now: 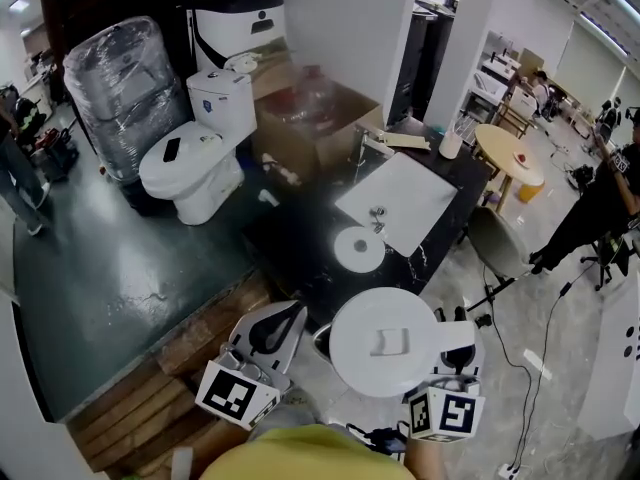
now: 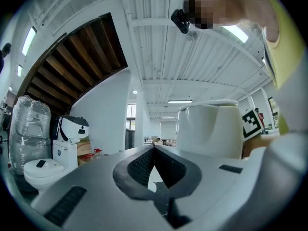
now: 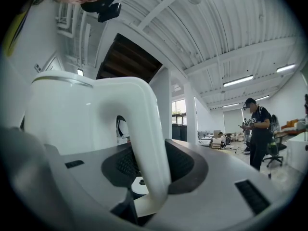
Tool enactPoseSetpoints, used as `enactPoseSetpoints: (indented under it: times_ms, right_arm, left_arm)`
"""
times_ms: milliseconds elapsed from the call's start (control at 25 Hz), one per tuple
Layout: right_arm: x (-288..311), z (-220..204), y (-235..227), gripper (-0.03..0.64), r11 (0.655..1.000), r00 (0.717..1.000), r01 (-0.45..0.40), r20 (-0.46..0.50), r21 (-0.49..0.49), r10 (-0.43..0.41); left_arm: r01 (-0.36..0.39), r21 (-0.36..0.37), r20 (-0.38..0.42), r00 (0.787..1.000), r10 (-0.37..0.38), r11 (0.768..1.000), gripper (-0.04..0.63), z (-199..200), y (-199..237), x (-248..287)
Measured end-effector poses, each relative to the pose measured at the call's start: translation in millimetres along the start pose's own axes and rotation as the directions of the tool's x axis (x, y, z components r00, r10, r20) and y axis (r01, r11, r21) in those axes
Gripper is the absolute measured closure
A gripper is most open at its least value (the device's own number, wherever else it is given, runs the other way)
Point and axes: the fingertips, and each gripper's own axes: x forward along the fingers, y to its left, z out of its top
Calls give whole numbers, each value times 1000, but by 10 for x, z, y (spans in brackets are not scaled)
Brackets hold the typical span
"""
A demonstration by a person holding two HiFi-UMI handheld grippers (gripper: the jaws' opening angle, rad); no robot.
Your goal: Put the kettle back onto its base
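The white kettle (image 1: 390, 340) hangs in the air in front of the dark counter (image 1: 300, 243), its round lid facing up in the head view. My right gripper (image 1: 455, 336) is shut on the kettle's curved handle (image 3: 144, 129), which runs down between the jaws. The kettle's round white base (image 1: 358, 249) lies on the counter beside the white sink (image 1: 400, 203), a little beyond the kettle. My left gripper (image 1: 293, 315) floats to the kettle's left, apart from it, with its tips together and nothing in them. In the left gripper view the kettle (image 2: 211, 129) stands to the right.
A white toilet (image 1: 195, 158), a plastic-wrapped bundle (image 1: 120, 88) and a cardboard box (image 1: 320, 118) stand beyond the counter. Wooden planks (image 1: 150, 398) lie at the lower left. To the right are a round wooden table (image 1: 510, 153), floor cables and a person (image 1: 600, 198).
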Motion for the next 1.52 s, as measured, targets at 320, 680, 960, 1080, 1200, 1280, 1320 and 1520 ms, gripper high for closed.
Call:
enactPoseSetpoints:
  times_ms: [320,680,960,1080,1200,1280,1320,1520]
  right_arm:
    - [301,-65,59,477,999,999,51,-14,11,-51]
    - [682,-86,-76,477,999,999,49,-20,-7,-49]
    - [1078,-47,-272,476,1000,1000,9,-10,-8,-9]
    - [1245,-87,-376,477,1000,1000,-8,-13,-9,8]
    - [1412,-139,-474,476,1000,1000,-24,-8,-3,24]
    - [1514,-171,-531,476,999,999,-36,-3,2,36]
    - [1562,-184,-558,476,999,999,-43,-1,4,43]
    - [1735,-236,-663,476,998,998,-57,4,15,57]
  left_arm:
    - [33,6,-7,999,-33,999,586,-35,327,193]
    - [15,-6,-5,1000,-15,1000,586,-79,489,490]
    - [-31,-3,23,999,31,1000,586,-46,576,860]
    - [-36,-20,24,999,37,999,586,-37,547,1053]
    - [-49,-20,27,998,49,999,586,-54,539,1225]
    - [-58,-14,27,998,58,998,586,-78,531,1317]
    - [-62,-10,27,998,62,998,586,-88,524,1358]
    - [-84,1,5,996,84,996,586,-163,509,1491]
